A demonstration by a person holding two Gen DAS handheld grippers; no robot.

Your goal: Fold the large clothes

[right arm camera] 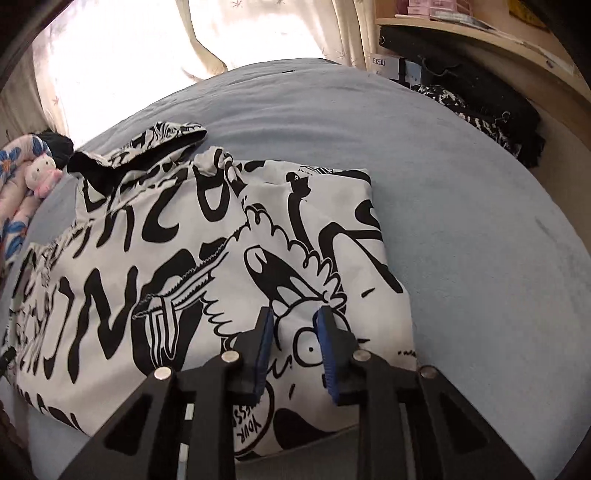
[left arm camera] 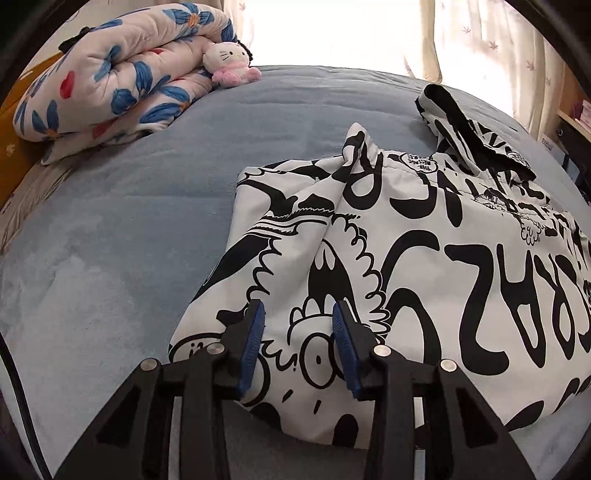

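Black-and-white hoodie (left arm camera: 388,258) has both sleeves folded in; I hold left gripper (left arm camera: 298,314) and right gripper (right arm camera: 293,319) apart above its hem, final fold remaining.

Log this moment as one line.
stage: fold pending | hoodie: sleeves folded in, flat on bed | left gripper: open over hem | right gripper: open over hem

- Your left wrist view cuts the printed hoodie (left arm camera: 406,258) off at its right edge; you can't see its far side there.
- In the right wrist view the hoodie's left part runs out of frame.
- The near hem of the hoodie is hidden behind each gripper's black frame.
- The dark heap (right arm camera: 491,110) under the shelf (right arm camera: 480,33) is too murky to identify.
- The shelf's items are cut off.
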